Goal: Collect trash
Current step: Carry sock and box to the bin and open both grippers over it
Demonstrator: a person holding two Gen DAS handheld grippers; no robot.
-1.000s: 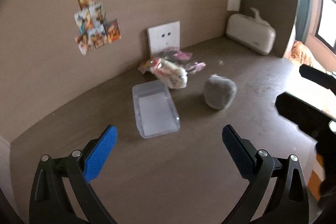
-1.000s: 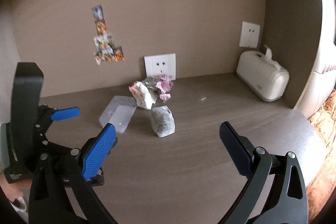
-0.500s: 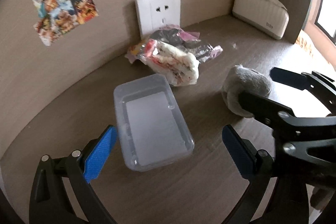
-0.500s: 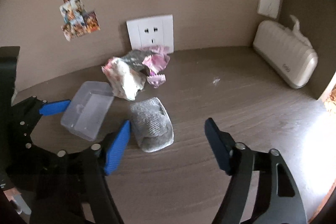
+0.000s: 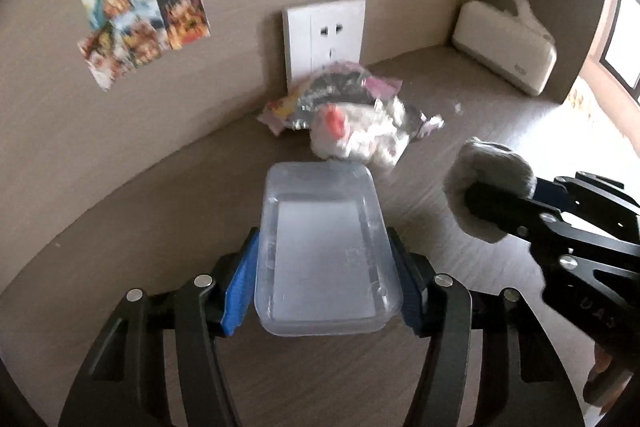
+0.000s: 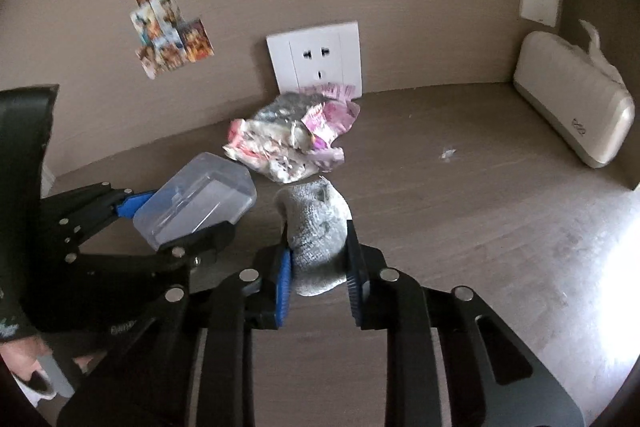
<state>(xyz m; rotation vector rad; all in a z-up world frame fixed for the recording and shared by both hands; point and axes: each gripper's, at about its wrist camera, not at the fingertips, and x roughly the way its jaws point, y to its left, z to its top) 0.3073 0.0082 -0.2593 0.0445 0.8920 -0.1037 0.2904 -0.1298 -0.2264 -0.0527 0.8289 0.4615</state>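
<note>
A clear plastic box point(image 5: 324, 251) lies on the brown desk between the blue pads of my left gripper point(image 5: 324, 239), whose jaws are closing and touch both long sides. My right gripper point(image 6: 318, 247) is closing too, its pads pressing a grey balled-up sock point(image 6: 316, 227). In the left wrist view the sock point(image 5: 488, 163) shows at the right, in the right gripper point(image 5: 504, 187). In the right wrist view the box point(image 6: 200, 203) sits tilted in the left gripper point(image 6: 180, 219). A heap of crumpled snack wrappers point(image 6: 292, 139) lies behind both, against the wall.
A white wall socket point(image 6: 316, 59) stands just behind the wrappers point(image 5: 352, 123). A cream tissue box point(image 6: 572, 95) sits at the desk's far right. Picture stickers point(image 6: 168, 35) hang on the wall. A small white scrap point(image 6: 448, 154) lies on the desk. A hand point(image 6: 24, 363) shows at lower left.
Both grippers have moved forward and down to the desk. The left jaws have gone from wide open to gripping the clear box. The right jaws have narrowed onto the grey sock.
</note>
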